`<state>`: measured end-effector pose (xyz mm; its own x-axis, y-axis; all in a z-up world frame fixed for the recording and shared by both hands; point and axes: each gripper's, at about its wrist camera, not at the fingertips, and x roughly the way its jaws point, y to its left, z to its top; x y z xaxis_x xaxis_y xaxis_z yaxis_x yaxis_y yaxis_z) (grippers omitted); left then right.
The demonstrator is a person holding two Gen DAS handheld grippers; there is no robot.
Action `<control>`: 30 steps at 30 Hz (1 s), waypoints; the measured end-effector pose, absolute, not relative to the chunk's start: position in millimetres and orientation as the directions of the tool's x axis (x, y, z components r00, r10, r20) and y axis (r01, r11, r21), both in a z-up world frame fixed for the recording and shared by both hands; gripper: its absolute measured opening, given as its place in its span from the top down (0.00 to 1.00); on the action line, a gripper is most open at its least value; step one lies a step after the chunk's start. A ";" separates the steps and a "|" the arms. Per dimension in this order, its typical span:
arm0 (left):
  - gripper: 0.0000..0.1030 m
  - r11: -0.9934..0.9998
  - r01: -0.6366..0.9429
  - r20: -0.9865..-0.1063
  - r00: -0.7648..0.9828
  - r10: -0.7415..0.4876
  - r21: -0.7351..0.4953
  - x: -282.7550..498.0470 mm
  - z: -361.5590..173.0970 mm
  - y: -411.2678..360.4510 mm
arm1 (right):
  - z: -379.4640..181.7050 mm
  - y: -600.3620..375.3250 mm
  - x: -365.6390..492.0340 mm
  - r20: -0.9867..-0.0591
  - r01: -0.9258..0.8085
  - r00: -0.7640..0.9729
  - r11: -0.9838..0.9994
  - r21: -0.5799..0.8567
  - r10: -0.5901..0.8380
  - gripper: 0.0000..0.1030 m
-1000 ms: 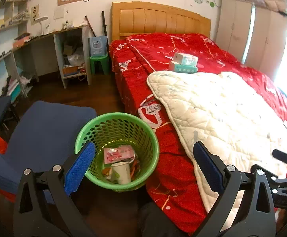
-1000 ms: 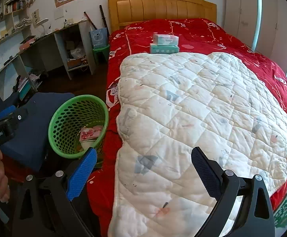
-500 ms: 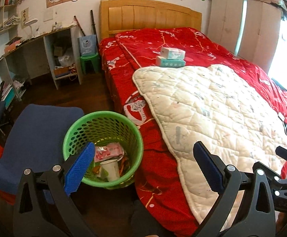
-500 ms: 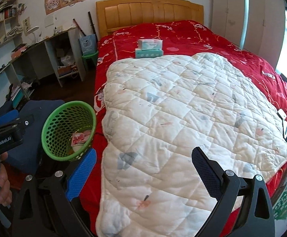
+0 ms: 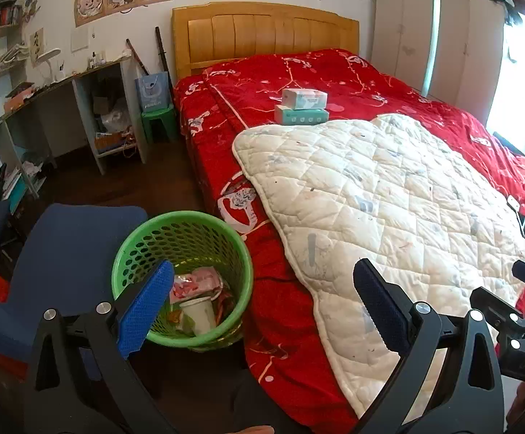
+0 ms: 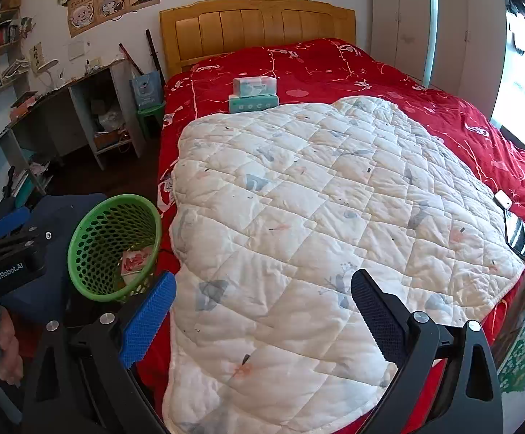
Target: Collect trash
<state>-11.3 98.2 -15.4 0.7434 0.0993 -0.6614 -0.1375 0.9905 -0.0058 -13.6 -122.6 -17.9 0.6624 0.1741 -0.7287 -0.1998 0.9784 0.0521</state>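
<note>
Left tool [image 6: 9, 249] (marked "GenRobot.AI"), jaws apart

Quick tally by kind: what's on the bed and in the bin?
Tissue boxes, stacked on red bedspread: 2
White quilt: 1
Phone on quilt edge: 1
Green basket: 1
Paper cup in basket: 1
Pink wrapper in basket: 1
Total: 7

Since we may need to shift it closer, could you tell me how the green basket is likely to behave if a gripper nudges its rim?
The green basket is perforated plastic holding only a cup and wrappers, so probably light. Tall and narrow-based, it might tip rather than slide. The mesh wall would likely flex somewhat.
</note>
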 end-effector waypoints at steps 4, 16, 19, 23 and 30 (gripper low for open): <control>0.05 0.991 -0.136 -0.659 0.744 0.105 0.004 -12.2 -14.2 96.0 | -18.8 -125.3 -13.4 -0.730 -0.194 0.661 0.979 0.055 0.172 0.09; 0.05 0.993 -0.117 -0.653 0.749 0.110 0.033 -15.3 -11.9 89.6 | -15.6 -135.7 -12.8 -0.728 -0.170 0.667 0.984 0.060 0.160 0.08; 0.05 0.993 -0.115 -0.654 0.748 0.110 0.035 -15.4 -12.0 88.9 | -14.7 -138.9 -12.1 -0.726 -0.164 0.669 0.984 0.064 0.159 0.08; 0.05 0.993 -0.117 -0.654 0.748 0.111 0.035 -15.7 -11.8 89.3 | -14.8 -139.5 -12.2 -0.726 -0.163 0.670 0.985 0.063 0.157 0.08; 0.05 0.993 -0.116 -0.653 0.749 0.111 0.036 -16.2 -11.9 88.3 | -14.8 -139.2 -12.0 -0.726 -0.162 0.670 0.985 0.063 0.156 0.08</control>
<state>-16.2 88.3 -11.9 0.7492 0.1112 -0.6530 -0.1159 0.9926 0.0361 -12.0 -139.2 -14.8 0.6697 0.1563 -0.7260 -0.1619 0.9848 0.0627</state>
